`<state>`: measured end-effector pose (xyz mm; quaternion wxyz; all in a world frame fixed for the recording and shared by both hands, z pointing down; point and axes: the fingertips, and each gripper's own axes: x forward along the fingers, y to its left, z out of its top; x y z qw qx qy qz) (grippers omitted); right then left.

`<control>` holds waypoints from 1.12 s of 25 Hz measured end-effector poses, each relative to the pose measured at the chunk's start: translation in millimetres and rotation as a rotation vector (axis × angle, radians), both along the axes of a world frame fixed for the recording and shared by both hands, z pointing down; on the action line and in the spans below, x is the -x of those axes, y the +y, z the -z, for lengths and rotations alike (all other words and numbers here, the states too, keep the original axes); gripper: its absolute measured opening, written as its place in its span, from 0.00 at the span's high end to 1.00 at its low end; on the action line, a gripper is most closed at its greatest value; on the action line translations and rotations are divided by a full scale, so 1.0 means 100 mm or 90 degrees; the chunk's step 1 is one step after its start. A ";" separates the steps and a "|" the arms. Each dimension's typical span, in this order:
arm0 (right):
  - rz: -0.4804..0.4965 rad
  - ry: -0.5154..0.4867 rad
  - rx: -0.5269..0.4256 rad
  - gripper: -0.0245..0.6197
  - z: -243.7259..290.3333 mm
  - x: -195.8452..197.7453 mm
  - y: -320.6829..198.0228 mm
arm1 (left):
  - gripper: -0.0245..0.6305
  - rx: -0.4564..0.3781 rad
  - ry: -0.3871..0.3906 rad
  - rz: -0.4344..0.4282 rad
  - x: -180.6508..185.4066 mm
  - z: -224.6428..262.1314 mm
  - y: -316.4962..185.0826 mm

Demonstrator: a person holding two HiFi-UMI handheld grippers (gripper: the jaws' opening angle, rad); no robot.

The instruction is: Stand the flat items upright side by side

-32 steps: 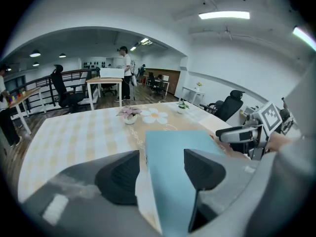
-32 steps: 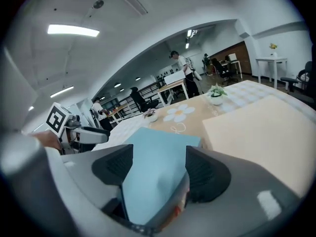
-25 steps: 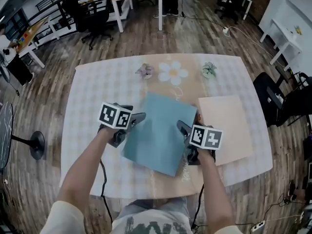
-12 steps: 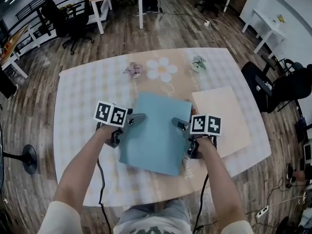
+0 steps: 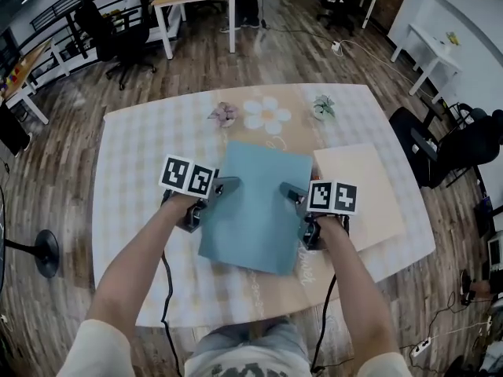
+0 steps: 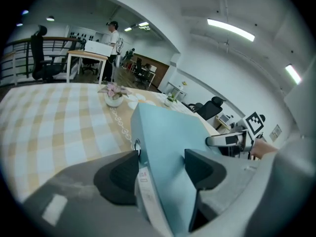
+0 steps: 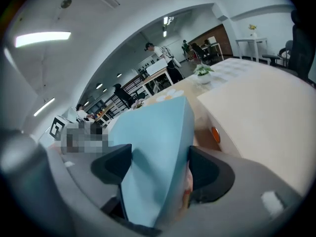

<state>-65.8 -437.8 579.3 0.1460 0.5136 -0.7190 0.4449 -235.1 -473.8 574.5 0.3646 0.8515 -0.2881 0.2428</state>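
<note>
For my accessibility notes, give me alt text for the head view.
The left claw and right claw hold a blue folder by its side edges over a checked table; the right claw has just been closing on it. A beige folder lies flat at right.

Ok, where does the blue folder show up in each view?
Head view: the blue folder lies at the picture's centre, left of the beige board.
Left gripper view: centre, running down to the bottom edge.
Right gripper view: centre foreground.
Shared landmark: the green potted plant beyond the folder, small in the left gripper view, clearer in the right.
</note>
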 end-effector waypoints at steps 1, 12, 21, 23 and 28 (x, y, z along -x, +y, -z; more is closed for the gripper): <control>0.007 0.009 -0.017 0.41 0.10 0.03 -0.02 | 0.50 -0.016 -0.001 0.004 0.03 0.09 -0.01; 0.082 0.114 -0.206 0.42 1.13 0.47 -0.18 | 0.50 -0.187 0.005 0.073 0.44 1.08 -0.07; 0.134 0.189 -0.326 0.42 1.50 0.72 -0.11 | 0.50 -0.270 -0.014 0.117 0.67 1.40 0.09; 0.153 0.205 -0.360 0.42 1.57 0.75 -0.07 | 0.50 -0.280 -0.022 0.136 0.70 1.43 0.18; 0.195 0.214 -0.421 0.42 1.66 0.73 0.20 | 0.50 -0.309 -0.056 0.186 0.69 1.48 0.55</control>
